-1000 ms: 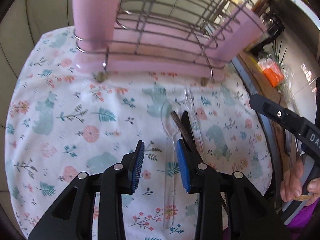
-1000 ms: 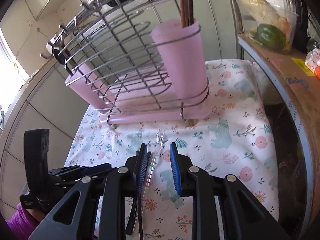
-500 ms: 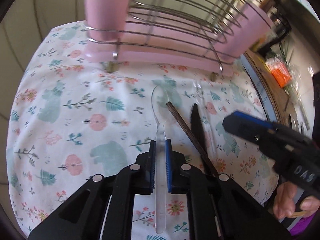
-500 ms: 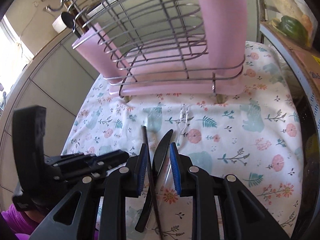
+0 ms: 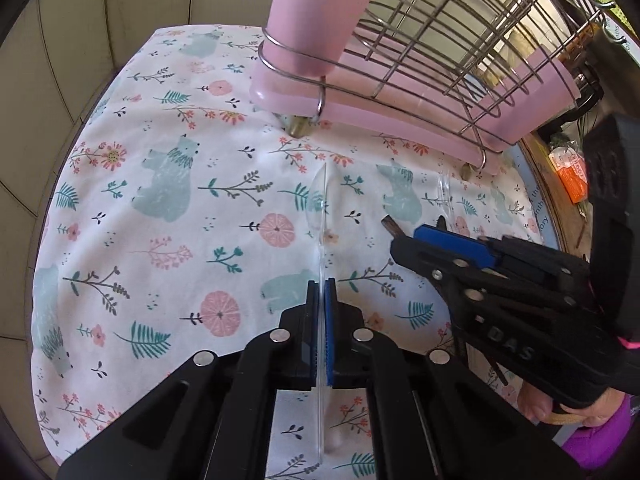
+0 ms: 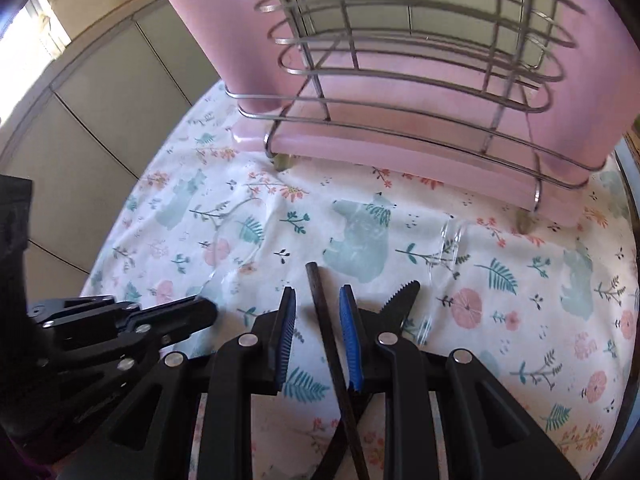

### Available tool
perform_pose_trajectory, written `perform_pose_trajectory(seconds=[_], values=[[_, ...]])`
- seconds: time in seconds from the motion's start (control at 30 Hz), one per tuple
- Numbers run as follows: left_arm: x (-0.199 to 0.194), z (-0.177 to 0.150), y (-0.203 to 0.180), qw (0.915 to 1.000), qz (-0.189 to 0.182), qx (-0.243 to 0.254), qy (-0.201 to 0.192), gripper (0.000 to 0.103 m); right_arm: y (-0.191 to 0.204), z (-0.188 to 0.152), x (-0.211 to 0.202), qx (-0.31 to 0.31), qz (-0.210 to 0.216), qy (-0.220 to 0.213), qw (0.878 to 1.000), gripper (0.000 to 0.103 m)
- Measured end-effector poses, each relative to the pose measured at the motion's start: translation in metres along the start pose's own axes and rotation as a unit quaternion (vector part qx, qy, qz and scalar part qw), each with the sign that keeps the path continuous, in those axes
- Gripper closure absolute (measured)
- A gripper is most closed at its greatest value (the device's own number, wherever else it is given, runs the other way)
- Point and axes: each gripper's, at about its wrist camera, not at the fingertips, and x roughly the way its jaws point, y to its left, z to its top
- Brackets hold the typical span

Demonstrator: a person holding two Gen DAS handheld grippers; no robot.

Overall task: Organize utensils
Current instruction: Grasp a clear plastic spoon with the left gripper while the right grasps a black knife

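Observation:
My left gripper (image 5: 320, 286) is shut on the handle of a clear plastic spoon (image 5: 320, 216), held edge-on just above the floral cloth. My right gripper (image 6: 317, 304) is open low over the cloth, its fingers either side of a dark chopstick (image 6: 326, 320). A black serrated plastic knife (image 6: 400, 300) lies just right of its right finger. A clear plastic fork (image 6: 444, 256) lies further right; it also shows in the left wrist view (image 5: 444, 196). The right gripper shows in the left wrist view (image 5: 452, 240). The left gripper shows in the right wrist view (image 6: 200, 312).
A wire dish rack with pink plastic holders (image 5: 400, 80) stands at the back of the floral cloth (image 5: 168, 200); it also shows in the right wrist view (image 6: 400, 100). A pink utensil cup (image 5: 320, 12) sits at the rack's left end. Tiled wall lies to the left.
My left gripper has lifted and turned the clear spoon edge-on, swinging left. My right gripper has come down and forward so that the chopstick lies between its open fingers.

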Motion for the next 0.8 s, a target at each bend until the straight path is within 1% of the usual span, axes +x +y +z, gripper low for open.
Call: perform_pose_trajectory(seconds=[0.1, 0.13, 0.17, 0.2, 0.4, 0.47, 0.53, 0.57, 0.63, 0.7, 0.8], values=[[0.001, 0.002, -0.001, 0.9999, 0.002, 0.010, 0.008, 0.101, -0.003, 0.002, 0.004, 0.010, 0.009, -0.004, 1.000, 0.084], [0.002, 0.003, -0.001, 0.9998, 0.003, 0.013, 0.012, 0.101, -0.004, 0.002, 0.003, 0.009, 0.010, -0.005, 1.000, 0.091], [0.003, 0.005, -0.002, 0.9997, 0.006, 0.018, 0.015, 0.100, -0.007, 0.001, 0.001, 0.009, 0.013, -0.006, 1.000, 0.096], [0.004, 0.006, -0.002, 0.9996, 0.009, 0.021, 0.019, 0.100, -0.009, 0.000, -0.001, 0.013, 0.014, -0.006, 1.000, 0.097], [0.007, 0.014, -0.004, 0.9985, 0.015, 0.031, 0.042, 0.096, -0.039, -0.007, -0.032, 0.058, 0.033, -0.043, 0.997, 0.097], [0.003, 0.019, -0.002, 0.9984, 0.017, 0.032, 0.043, 0.087, -0.054, -0.009, -0.043, 0.079, 0.033, -0.057, 0.995, 0.097], [-0.001, 0.024, -0.001, 0.9985, 0.021, 0.032, 0.039, 0.083, -0.070, -0.011, -0.050, 0.098, 0.026, -0.067, 0.993, 0.097], [-0.002, 0.026, 0.000, 0.9985, 0.023, 0.032, 0.038, 0.080, -0.078, -0.012, -0.053, 0.107, 0.022, -0.069, 0.992, 0.097], [-0.001, 0.034, 0.002, 0.9983, 0.030, 0.032, 0.038, 0.077, -0.094, -0.015, -0.054, 0.129, 0.018, -0.069, 0.989, 0.097], [0.002, 0.043, 0.006, 0.9982, 0.036, 0.023, 0.041, 0.077, -0.104, -0.018, -0.052, 0.143, 0.017, -0.066, 0.987, 0.097], [0.008, 0.057, 0.014, 0.9981, 0.037, 0.005, 0.050, 0.077, -0.112, -0.021, -0.050, 0.150, 0.016, -0.061, 0.987, 0.097]])
